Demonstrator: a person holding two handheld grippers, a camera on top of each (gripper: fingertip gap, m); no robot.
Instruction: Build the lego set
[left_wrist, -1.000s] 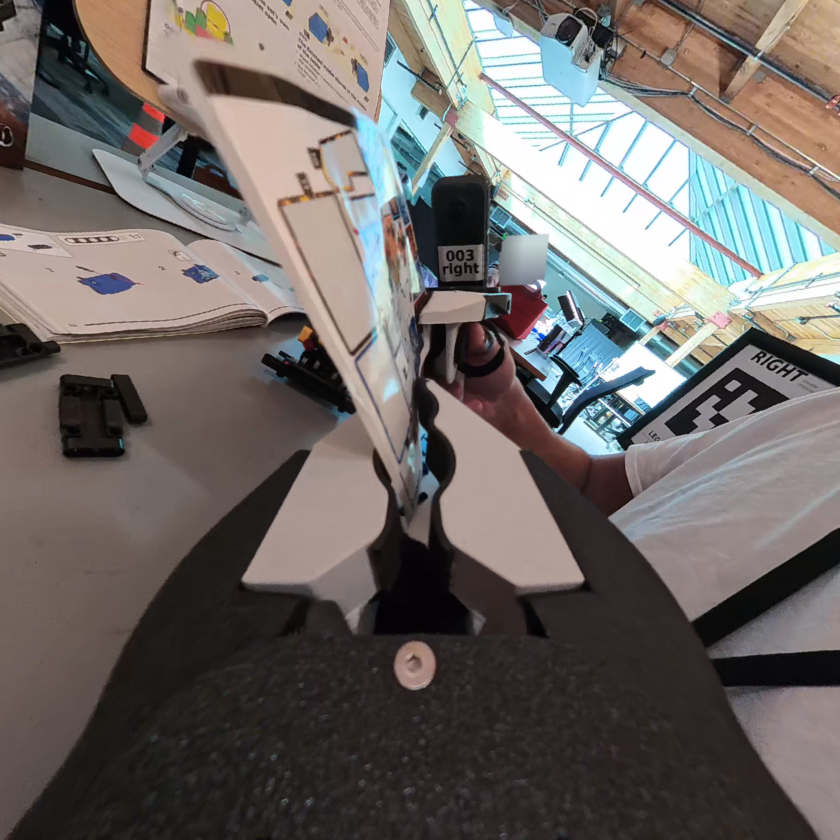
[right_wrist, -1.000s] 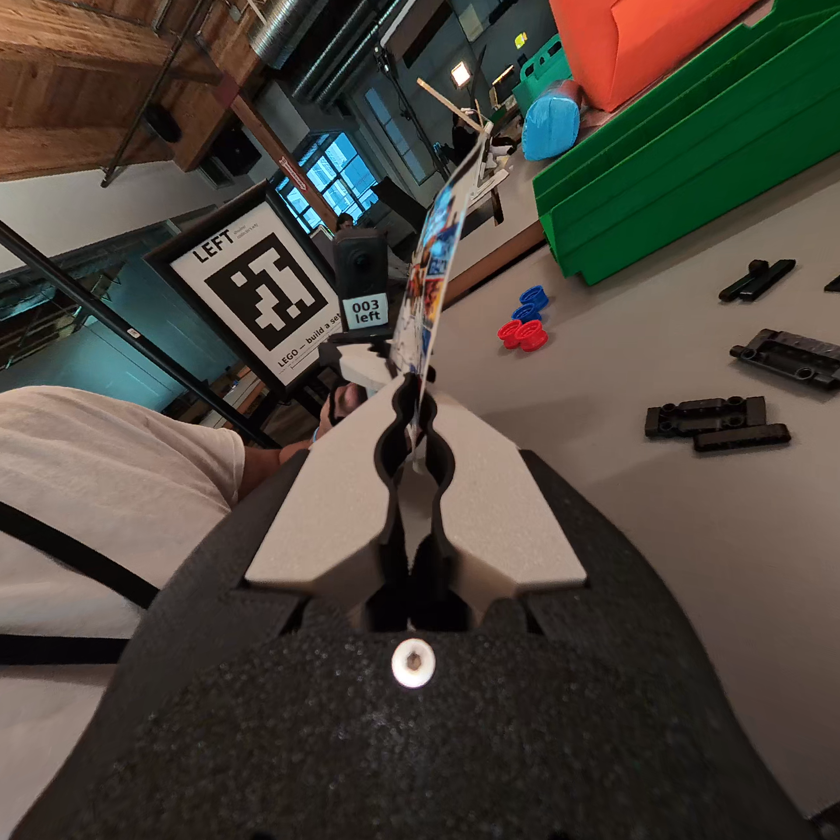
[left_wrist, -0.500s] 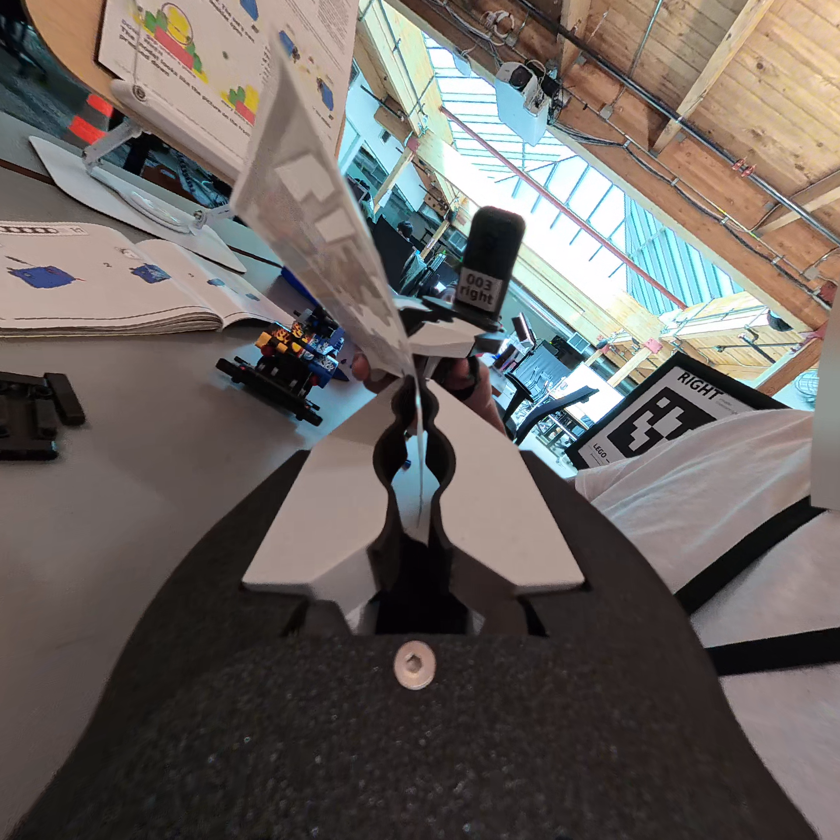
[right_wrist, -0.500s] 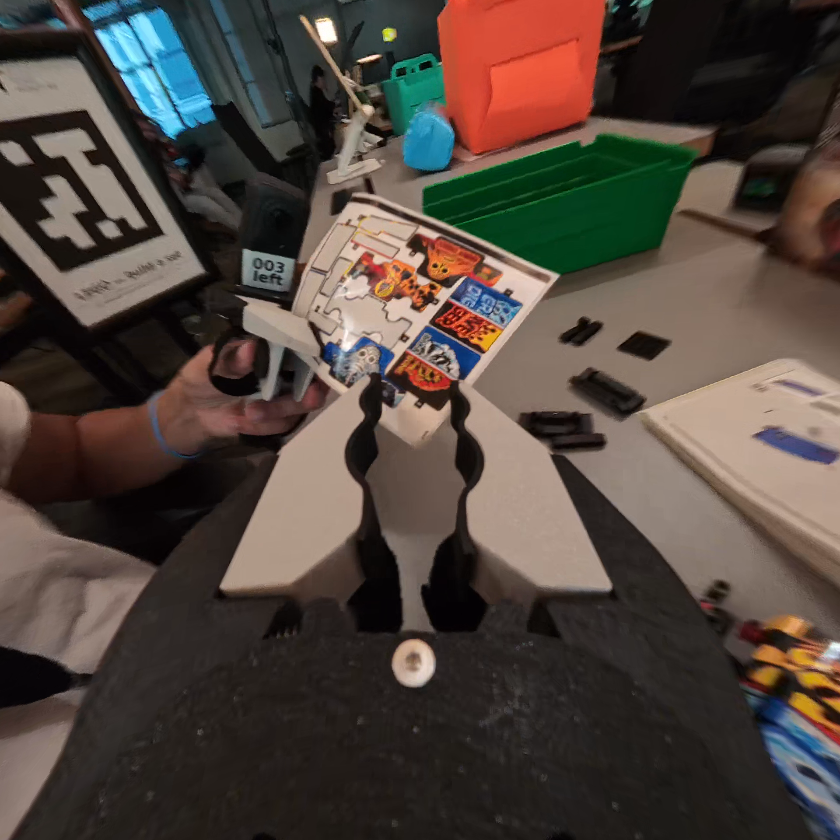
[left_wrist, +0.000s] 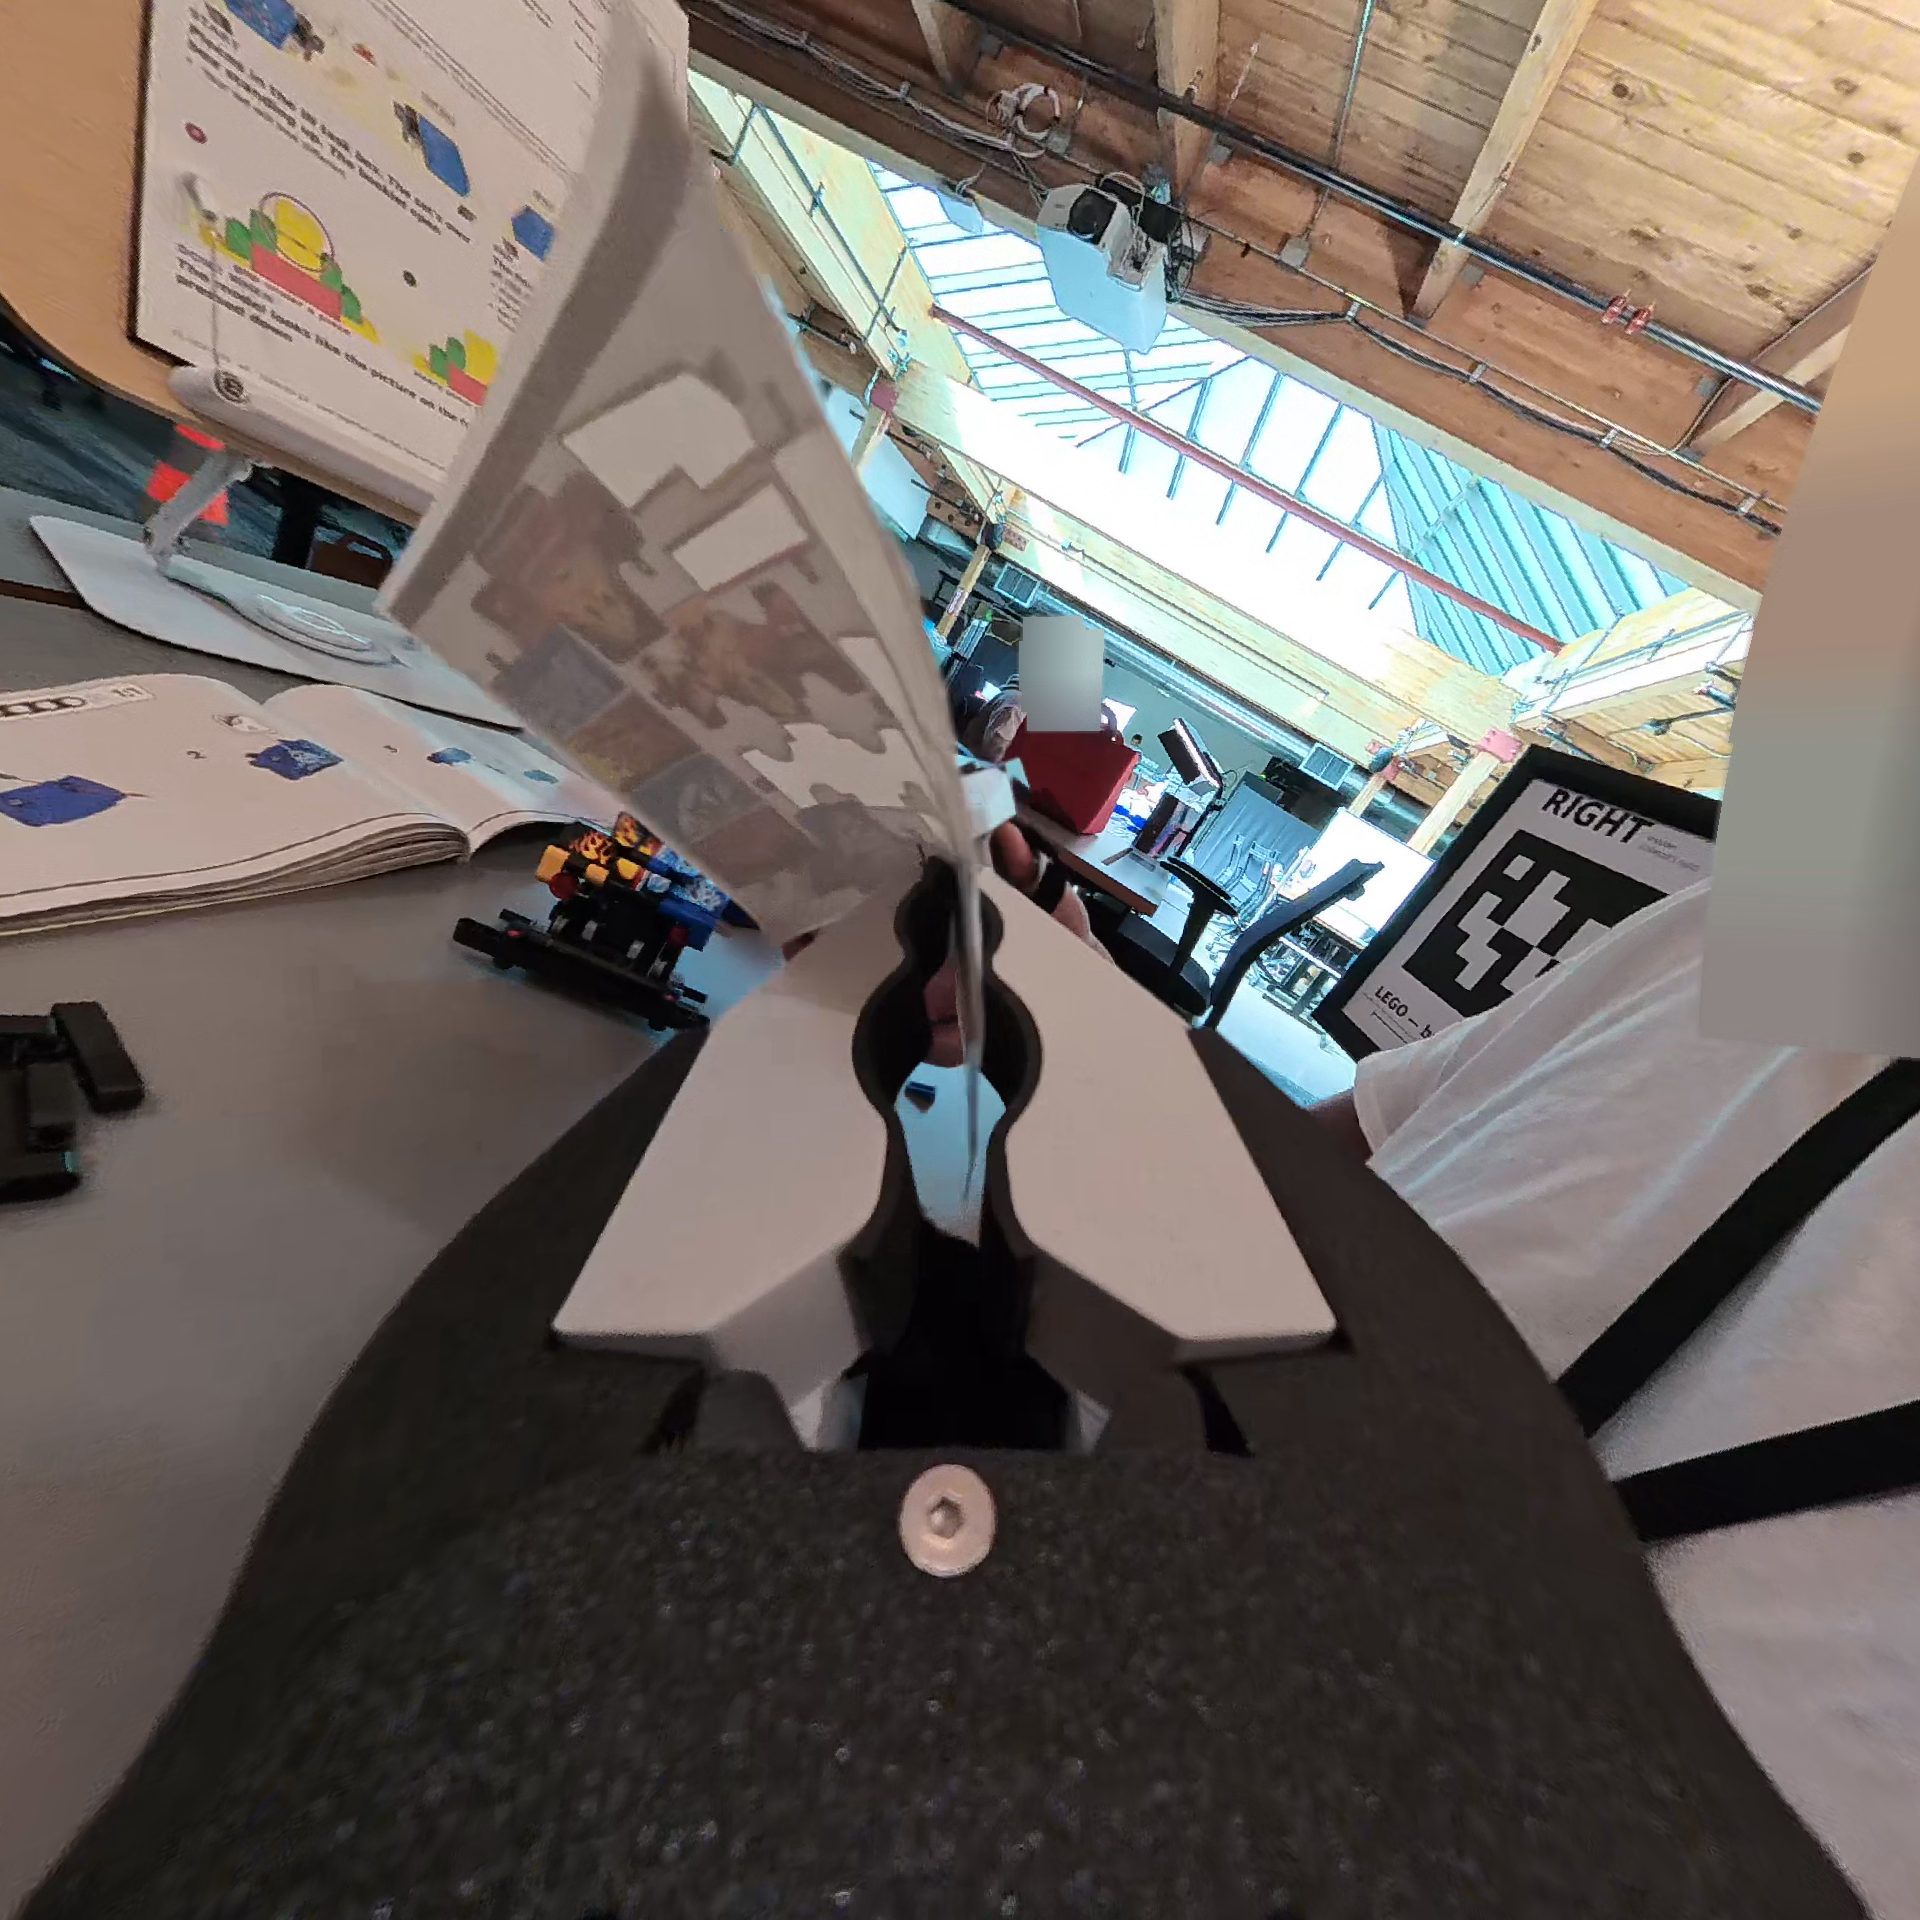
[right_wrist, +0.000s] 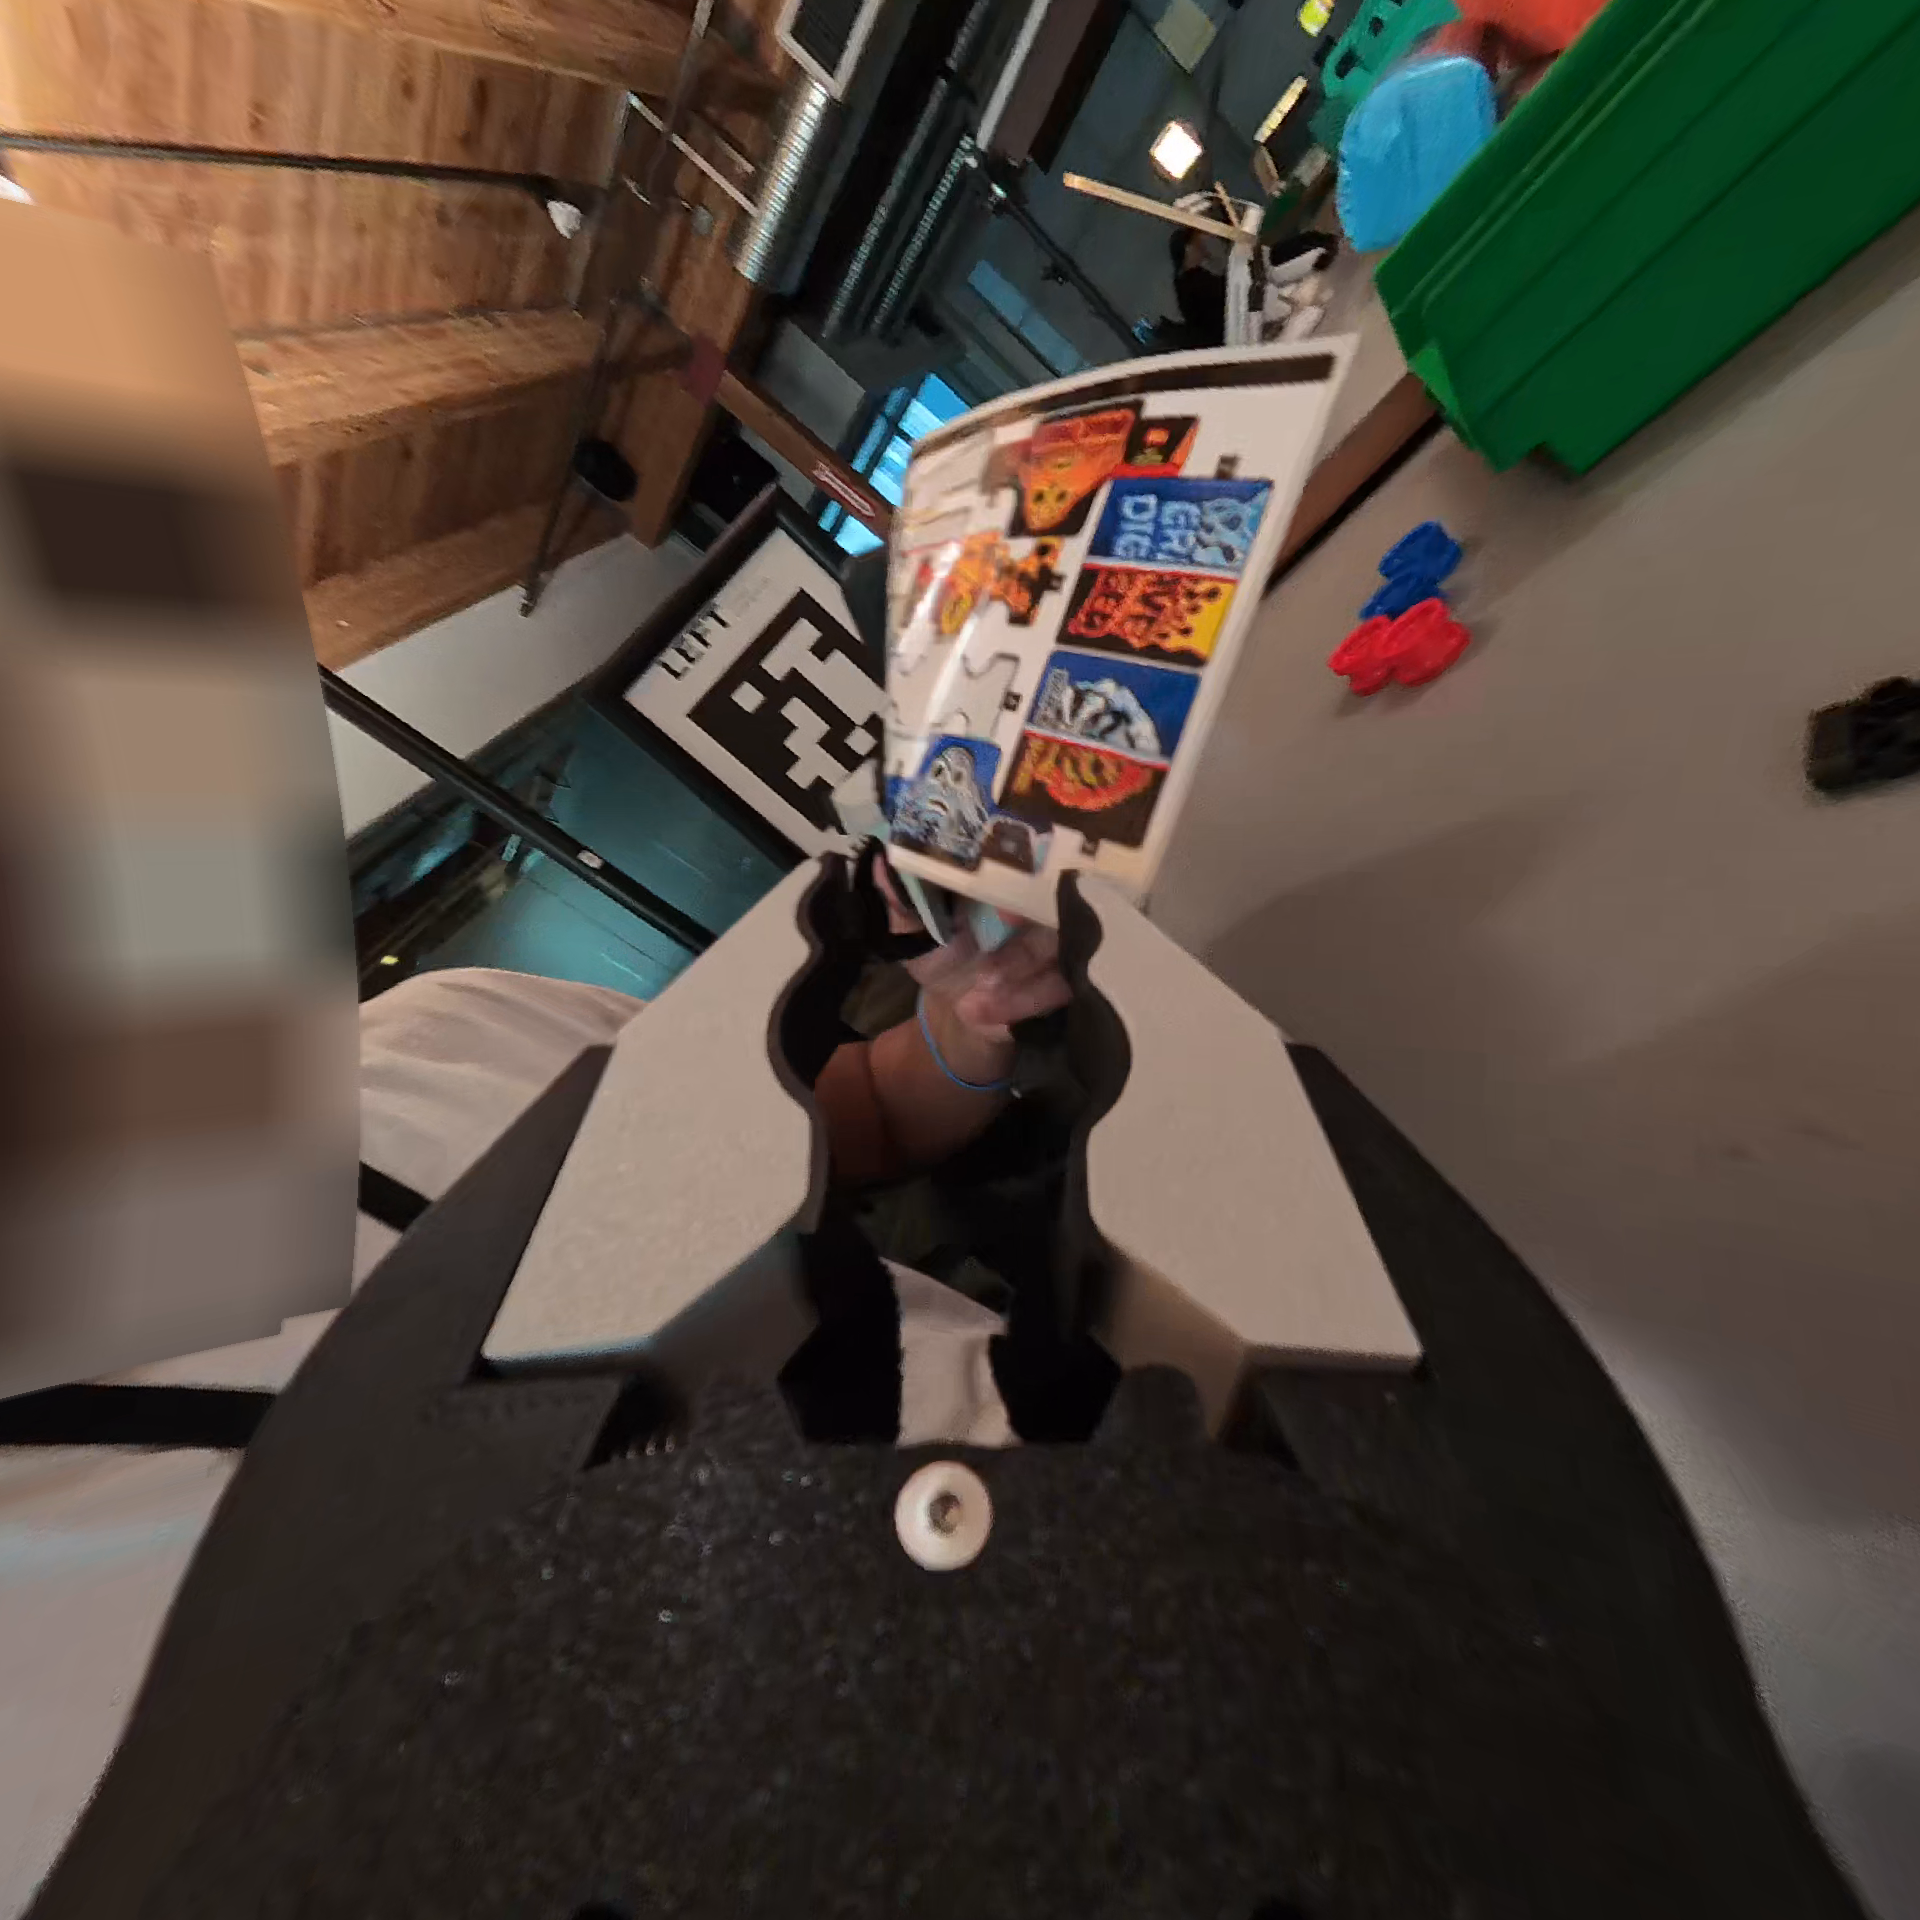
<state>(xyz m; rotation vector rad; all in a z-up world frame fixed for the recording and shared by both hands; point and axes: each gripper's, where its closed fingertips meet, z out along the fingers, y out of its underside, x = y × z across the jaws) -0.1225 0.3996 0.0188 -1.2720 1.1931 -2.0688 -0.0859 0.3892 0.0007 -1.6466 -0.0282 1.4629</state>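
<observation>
My left gripper is shut on the lower edge of a sticker sheet, held up in the air; this view shows its pale back. My right gripper is open and empty, its jaws wide apart, just short of the sheet's lower edge. The right wrist view shows the sheet's printed side with several colourful stickers. The hand holding the left gripper shows between the right fingers. A partly built blue, yellow and black lego model stands on the grey table beyond the left gripper.
An open instruction booklet lies at the far left. Black lego pieces lie left of it, another at the right. Red and blue wheels sit near a green bin. A picture board on a stand is behind. Tip to tip, the grippers are about 5 cm apart.
My right gripper has let go of the sticker sheet, opened and drawn back to face its printed side. My left gripper keeps its hold and has tilted the sheet.
</observation>
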